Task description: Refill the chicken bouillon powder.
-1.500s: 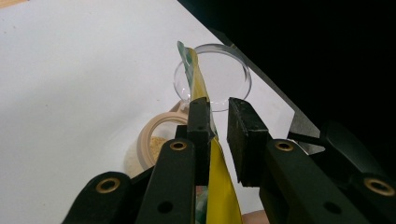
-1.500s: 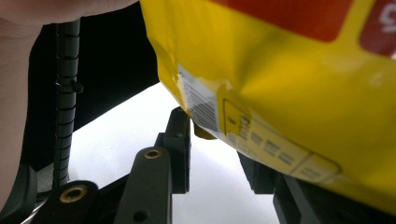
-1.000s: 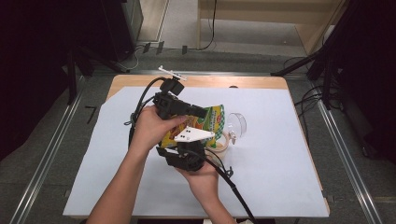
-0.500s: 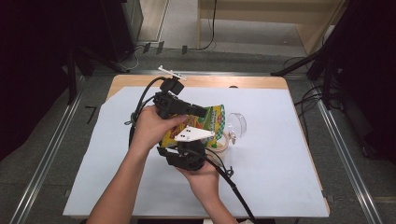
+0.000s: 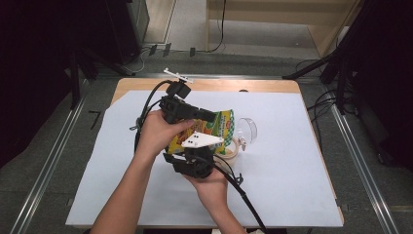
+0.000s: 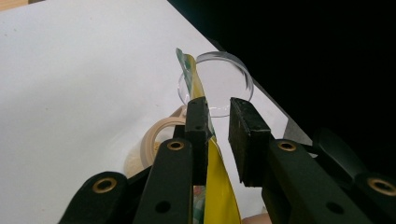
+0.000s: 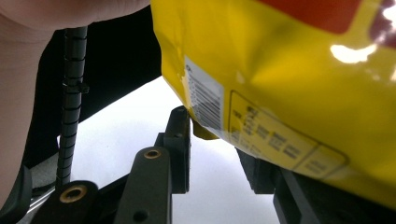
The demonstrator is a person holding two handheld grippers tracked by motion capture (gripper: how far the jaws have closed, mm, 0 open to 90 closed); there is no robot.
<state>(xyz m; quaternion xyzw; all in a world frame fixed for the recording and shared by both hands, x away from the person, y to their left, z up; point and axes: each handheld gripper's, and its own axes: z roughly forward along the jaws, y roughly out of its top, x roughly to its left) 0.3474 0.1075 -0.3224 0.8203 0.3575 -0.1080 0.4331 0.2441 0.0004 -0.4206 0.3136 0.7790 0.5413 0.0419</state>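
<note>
Both hands raised mid-worktop, left gripper (image 5: 207, 116) jaws parted astride the yellow snack bag's (image 5: 219, 127) top edge, right gripper (image 7: 219, 140) jaws parted beneath its corner; barcode label (image 7: 204, 99) visible, print unreadable.

Bright overhead light; glare on the yellow bag (image 7: 289, 88), dark surroundings.
</note>
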